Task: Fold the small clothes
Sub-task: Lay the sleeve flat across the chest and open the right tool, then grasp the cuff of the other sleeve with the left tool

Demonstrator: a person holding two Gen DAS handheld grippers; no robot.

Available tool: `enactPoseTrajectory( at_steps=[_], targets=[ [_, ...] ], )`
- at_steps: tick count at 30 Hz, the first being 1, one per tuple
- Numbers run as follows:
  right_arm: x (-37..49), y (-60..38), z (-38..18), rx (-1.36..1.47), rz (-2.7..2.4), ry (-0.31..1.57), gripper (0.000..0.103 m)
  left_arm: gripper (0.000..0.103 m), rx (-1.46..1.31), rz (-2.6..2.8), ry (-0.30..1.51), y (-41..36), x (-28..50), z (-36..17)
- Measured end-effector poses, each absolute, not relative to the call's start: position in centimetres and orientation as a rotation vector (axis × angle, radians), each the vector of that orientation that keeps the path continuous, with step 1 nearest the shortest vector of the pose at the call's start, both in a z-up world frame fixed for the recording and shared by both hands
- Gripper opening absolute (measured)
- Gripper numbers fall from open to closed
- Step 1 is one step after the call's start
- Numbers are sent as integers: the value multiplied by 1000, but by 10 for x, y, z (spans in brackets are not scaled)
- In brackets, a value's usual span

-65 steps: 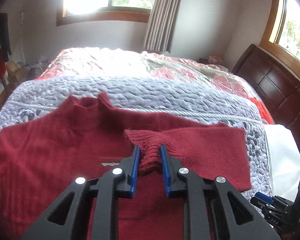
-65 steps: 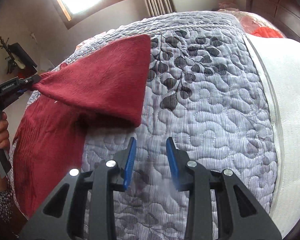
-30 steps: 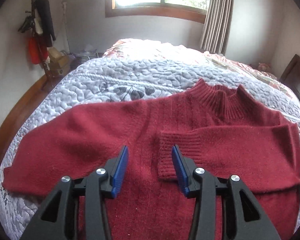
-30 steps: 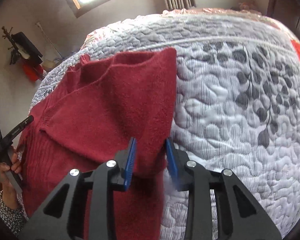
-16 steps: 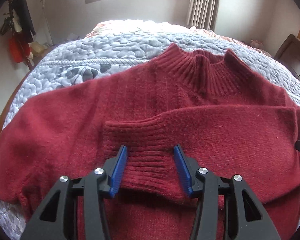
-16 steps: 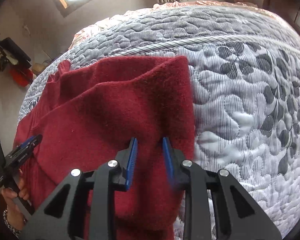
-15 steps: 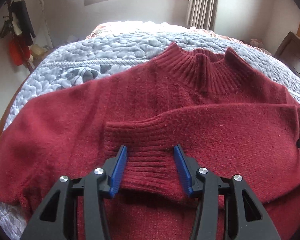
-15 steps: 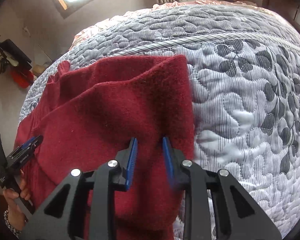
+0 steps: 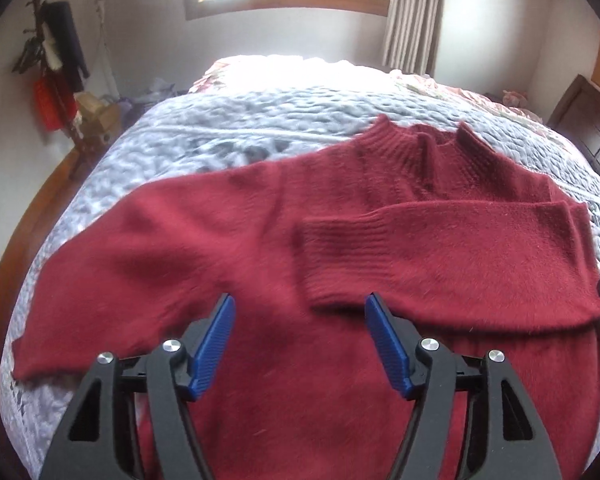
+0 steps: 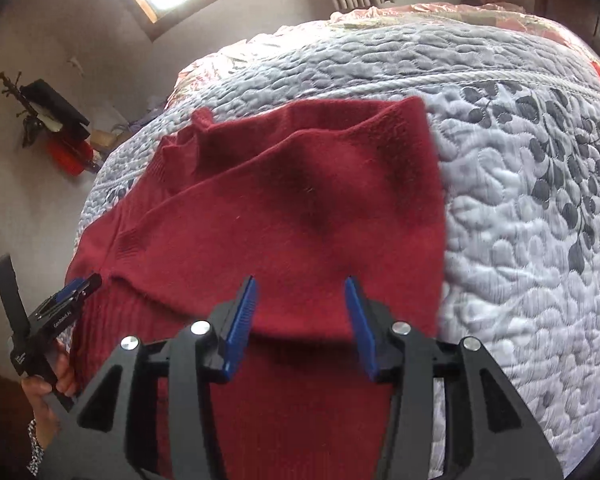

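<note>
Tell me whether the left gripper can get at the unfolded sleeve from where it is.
Probably yes: the left gripper is open above the sweater, and the unfolded sleeve lies flat, uncovered, on its left.

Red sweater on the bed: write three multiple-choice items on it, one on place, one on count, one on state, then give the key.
1. Where does the folded sleeve's cuff lie?
A. on the sweater's chest
B. on the floor
C. on the quilt

2. How many sleeves of the red sweater are folded in?
A. none
B. one
C. two

3. The left tool is:
A. open
B. shut on the cuff
C. shut on the collar

Key: A, the cuff rests on the body; B, the other sleeve lies outstretched on the quilt; A, blue pads stand apart, empty.
</note>
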State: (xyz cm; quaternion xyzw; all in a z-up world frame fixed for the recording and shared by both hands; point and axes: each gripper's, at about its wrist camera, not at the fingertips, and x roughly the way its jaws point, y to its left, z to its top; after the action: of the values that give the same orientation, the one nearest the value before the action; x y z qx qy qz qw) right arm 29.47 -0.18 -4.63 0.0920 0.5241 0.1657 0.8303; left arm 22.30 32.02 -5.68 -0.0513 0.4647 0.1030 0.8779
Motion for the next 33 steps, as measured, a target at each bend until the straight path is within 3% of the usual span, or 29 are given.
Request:
enactPoseTrajectory(
  at_steps=[4,17,27,30,33],
  targets=[
    [275,32,-42,123,402,1124,57,76,-140,267,987,365,192,-48],
    [267,153,-55,-35,531,1169,57,75,-377,558,1081,570,81,-68],
    [269,201,-65,-92,573,1174,59,68,-730,578,1081,673,34,-126],
    [271,202,-68,-99,557,1180,59,60,-871,560,1064,698,29,-146],
    [272,201,-70,-105,549,1180,59,58,-975,529,1041,712,26,-163]
  ],
)
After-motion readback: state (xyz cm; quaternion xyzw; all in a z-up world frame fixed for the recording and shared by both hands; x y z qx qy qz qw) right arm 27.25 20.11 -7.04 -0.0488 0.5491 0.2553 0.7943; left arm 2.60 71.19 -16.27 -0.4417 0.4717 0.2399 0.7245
